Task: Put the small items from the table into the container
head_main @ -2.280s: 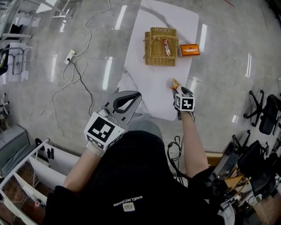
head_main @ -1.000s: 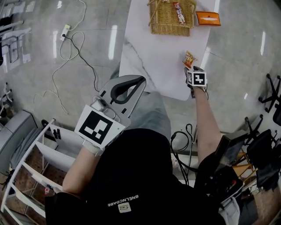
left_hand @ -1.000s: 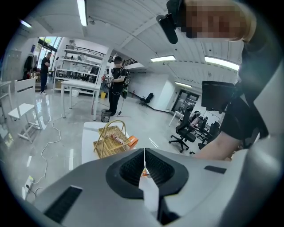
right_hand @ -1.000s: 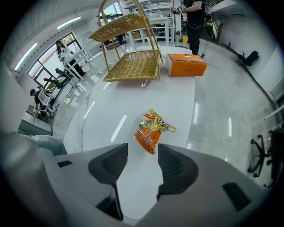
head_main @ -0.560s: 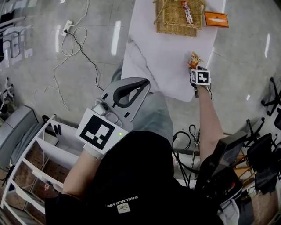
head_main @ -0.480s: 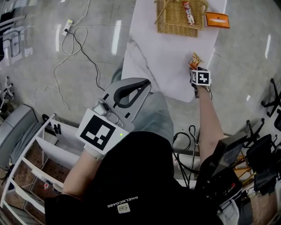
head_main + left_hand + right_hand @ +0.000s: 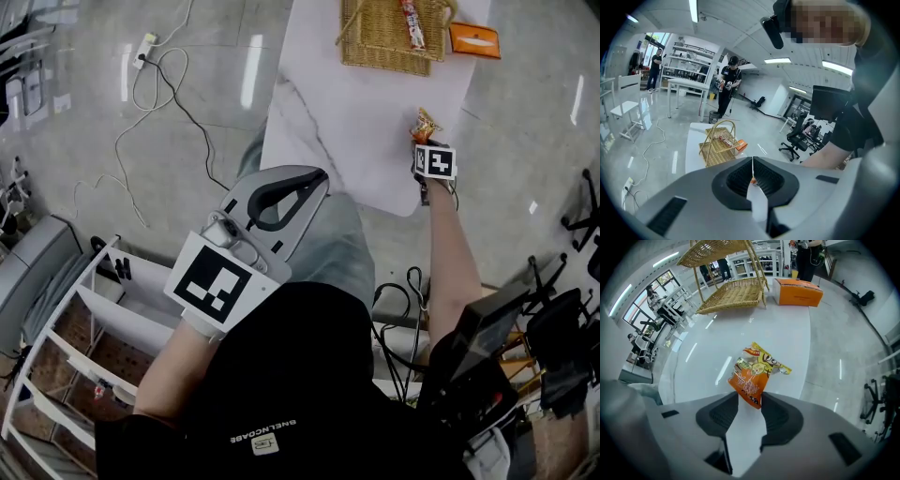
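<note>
On the white marble table (image 7: 356, 122), close to its right edge, lies the one loose item I can see: an orange and yellow snack packet (image 7: 757, 369). My right gripper (image 7: 750, 401) points steeply down over it, and its jaws are closing with the packet's lower end between them. The pads sit right at the wrapper's sides, but I cannot see them squeezing it, and the packet lies flat on the tabletop.

At the far end of the table stands the wicker basket (image 7: 375, 47) with its handle upright. A snack bar (image 7: 412, 23) lies inside it, towards its right side. Just beside the basket, on the table to its right, sits an orange box (image 7: 473, 40).

My left gripper (image 7: 752, 161) hangs off the near edge of the table, over the person's lap, well apart from the packet and the basket. Its jaws are pressed together with nothing between them.

On the glossy floor to the left of the table, a white cable (image 7: 159, 84) trails from a power strip (image 7: 143, 49). A white shelf rack (image 7: 84, 328) stands at the lower left of the head view.
</note>
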A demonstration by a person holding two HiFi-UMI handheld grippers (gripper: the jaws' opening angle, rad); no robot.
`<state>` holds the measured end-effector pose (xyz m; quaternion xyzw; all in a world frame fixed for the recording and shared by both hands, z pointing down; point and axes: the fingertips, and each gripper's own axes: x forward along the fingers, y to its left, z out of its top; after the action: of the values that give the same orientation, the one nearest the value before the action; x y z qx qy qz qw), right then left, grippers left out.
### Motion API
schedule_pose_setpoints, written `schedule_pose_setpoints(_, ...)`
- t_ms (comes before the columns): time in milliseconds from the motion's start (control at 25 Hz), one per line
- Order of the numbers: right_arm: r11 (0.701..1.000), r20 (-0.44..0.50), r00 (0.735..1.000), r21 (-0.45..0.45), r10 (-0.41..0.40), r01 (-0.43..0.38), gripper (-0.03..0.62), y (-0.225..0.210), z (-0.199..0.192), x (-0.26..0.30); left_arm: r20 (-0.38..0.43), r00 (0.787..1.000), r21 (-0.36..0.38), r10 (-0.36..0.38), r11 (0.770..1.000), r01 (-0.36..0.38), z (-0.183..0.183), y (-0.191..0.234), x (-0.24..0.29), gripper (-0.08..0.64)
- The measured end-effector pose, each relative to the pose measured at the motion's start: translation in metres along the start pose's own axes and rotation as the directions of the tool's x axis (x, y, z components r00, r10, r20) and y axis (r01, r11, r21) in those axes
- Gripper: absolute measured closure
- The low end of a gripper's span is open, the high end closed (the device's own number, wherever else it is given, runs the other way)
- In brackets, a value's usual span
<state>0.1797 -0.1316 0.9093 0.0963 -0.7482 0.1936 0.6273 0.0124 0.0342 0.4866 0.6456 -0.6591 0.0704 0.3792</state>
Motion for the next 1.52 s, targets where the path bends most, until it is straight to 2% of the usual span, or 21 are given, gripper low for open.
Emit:
schedule_pose_setpoints(360, 0.997, 0.016, 0.999, -0.058, -0.048, 0.048, 0.540, -0.004, -0.001, -0.005, 0.002, 1.000, -0.010, 0.005, 1.000, -0.005, -0.002, 0.000, 0.000, 0.552)
schedule_pose_setpoints(480, 0.996, 0.031, 0.998, -0.069, -0.056, 0.058, 0.558, -0.005, 0.002, -0.006, 0.001, 1.000, -0.008, 0.005, 1.000, -0.005, -0.002, 0.000, 0.000, 0.552)
schedule_pose_setpoints(1240, 0.994, 0.083, 0.994, -0.066, -0.077, 0.082, 0.574, -0.002, 0.013, -0.032, 0.032, 0.999, -0.001, 0.001, 1.000, -0.001, 0.004, -0.005, -0.008, 0.552)
schedule_pose_setpoints(1520, 0.995, 0.129, 0.988, -0.046, -0.078, 0.085, 0.574, 0.005, 0.028, -0.056, 0.055, 0.998, 0.044, -0.020, 0.999, 0.018, 0.019, -0.015, -0.022, 0.552)
